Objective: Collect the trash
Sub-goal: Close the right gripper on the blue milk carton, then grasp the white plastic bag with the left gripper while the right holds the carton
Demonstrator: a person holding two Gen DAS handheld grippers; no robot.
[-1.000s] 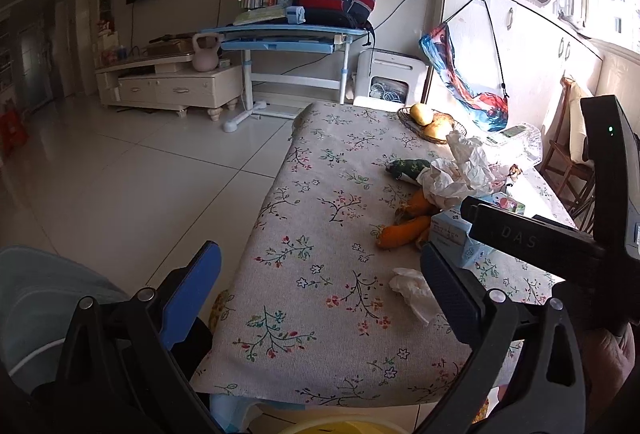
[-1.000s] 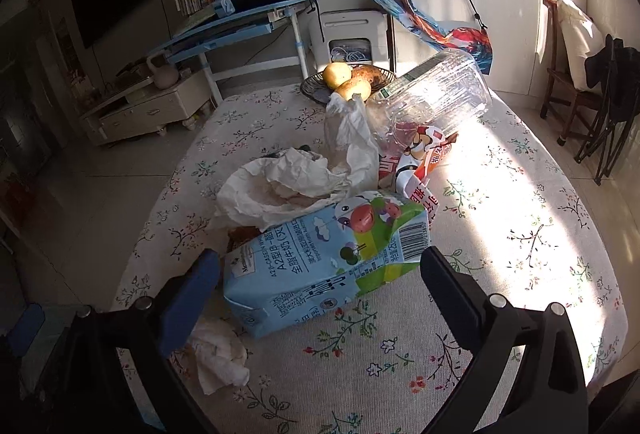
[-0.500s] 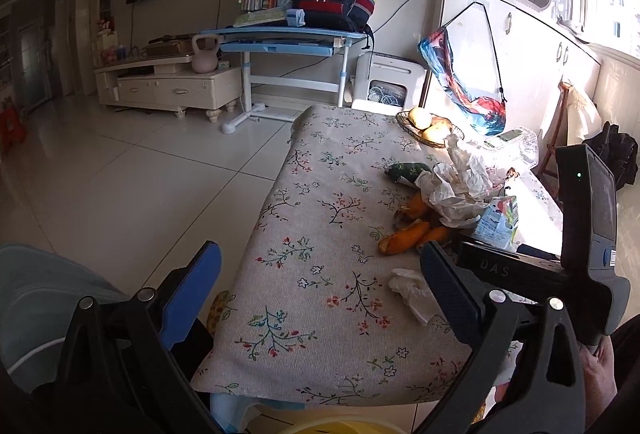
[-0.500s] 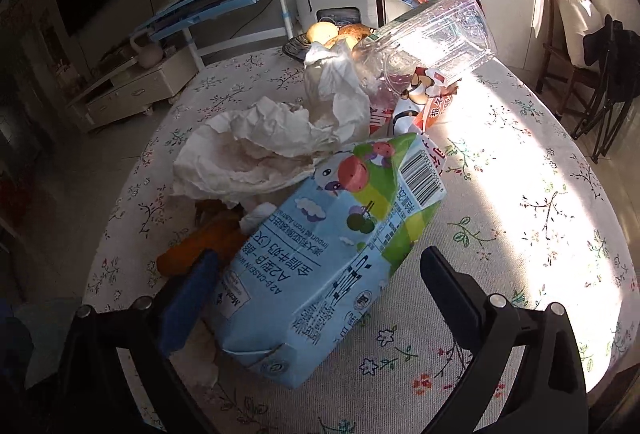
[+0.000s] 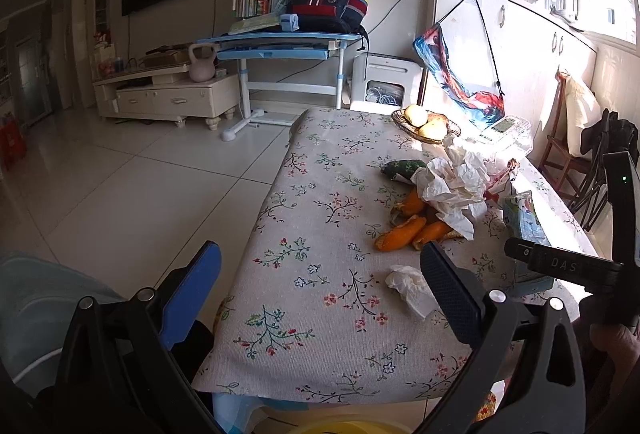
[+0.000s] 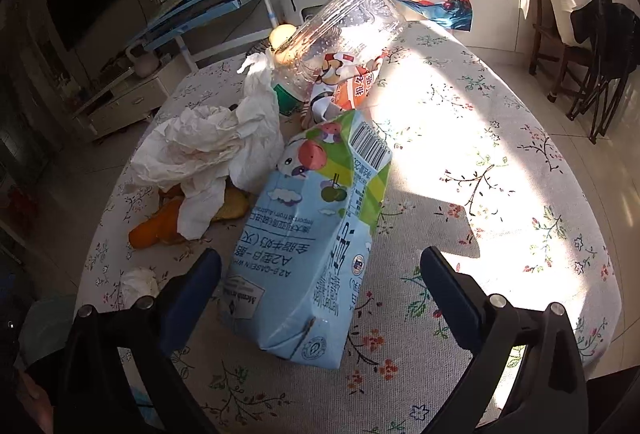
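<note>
A light blue milk carton [image 6: 316, 234] lies on its side on the flowered table [image 6: 500, 194]. My right gripper [image 6: 320, 274] is open, its fingers on either side of the carton's near end, not touching. Crumpled white paper [image 6: 208, 150], orange peels [image 6: 156, 228], a clear plastic bottle [image 6: 352, 22] and a red snack wrapper [image 6: 352, 86] lie behind the carton. A small tissue wad [image 5: 408, 284] lies near the table's front. My left gripper [image 5: 320, 282] is open and empty above the table's near edge. The right gripper's body [image 5: 580, 266] shows in the left wrist view.
A fruit basket [image 5: 424, 122] stands at the table's far end. A green pouch [image 5: 400, 168] lies by the paper. A yellow bin rim [image 5: 344, 428] shows below the table's front edge. A wooden chair [image 6: 560, 34] stands to the right.
My right gripper has moved forward and down, so the carton now sits between its open fingers. The left gripper has stayed almost still.
</note>
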